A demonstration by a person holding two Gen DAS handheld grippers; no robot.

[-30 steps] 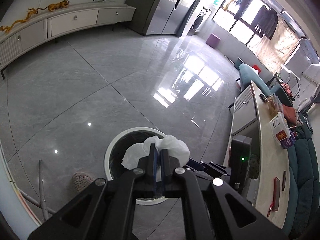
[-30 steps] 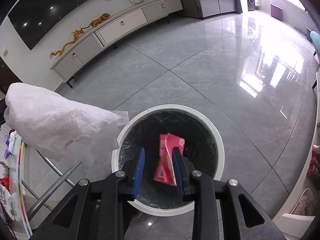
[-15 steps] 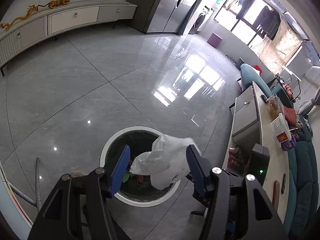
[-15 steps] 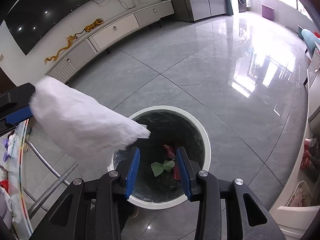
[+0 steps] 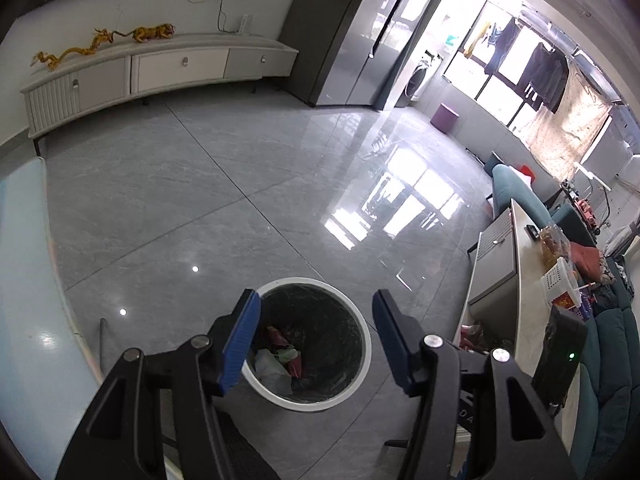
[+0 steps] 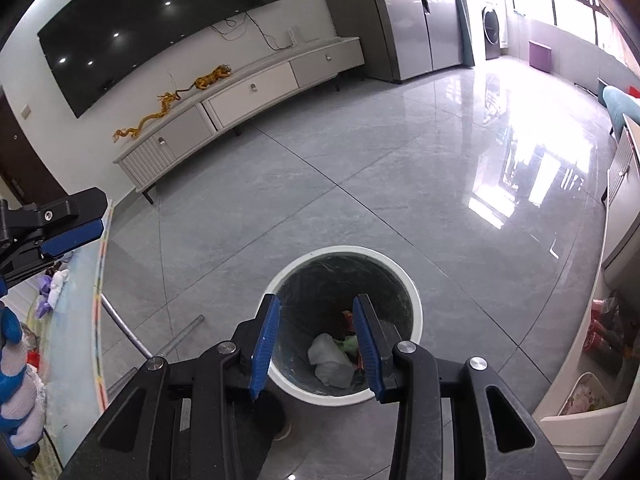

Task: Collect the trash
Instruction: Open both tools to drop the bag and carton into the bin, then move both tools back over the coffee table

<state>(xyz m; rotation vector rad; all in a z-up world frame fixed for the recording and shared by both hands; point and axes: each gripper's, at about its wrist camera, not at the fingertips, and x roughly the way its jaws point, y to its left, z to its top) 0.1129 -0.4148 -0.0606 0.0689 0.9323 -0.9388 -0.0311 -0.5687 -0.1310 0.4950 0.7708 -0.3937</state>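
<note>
Left tool (image 5: pixel 316 326): jaws wide, empty. Right tool (image 6: pixel 316 344): jaws parted, empty. Both poised above bin (image 6: pixel 416 320), likely for dropping. White tissue (image 6: pixel 330 360), red wrapper (image 5: pixel 280 336): inside bin. Beyond: floor (image 5: pixel 240 200), cabinet (image 6: pixel 248 96).

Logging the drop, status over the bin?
Left gripper open, empty. Right gripper open, empty. White wrapper inside trash bin. Nothing blocking.

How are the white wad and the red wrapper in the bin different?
The white wad is pale, crumpled and bulky; the red wrapper is bright, flatter and mostly hidden. The wad lies on top, nearer the camera in the right wrist view; the wrapper sits behind it. Both lie inside the bin, held by neither gripper.
</note>
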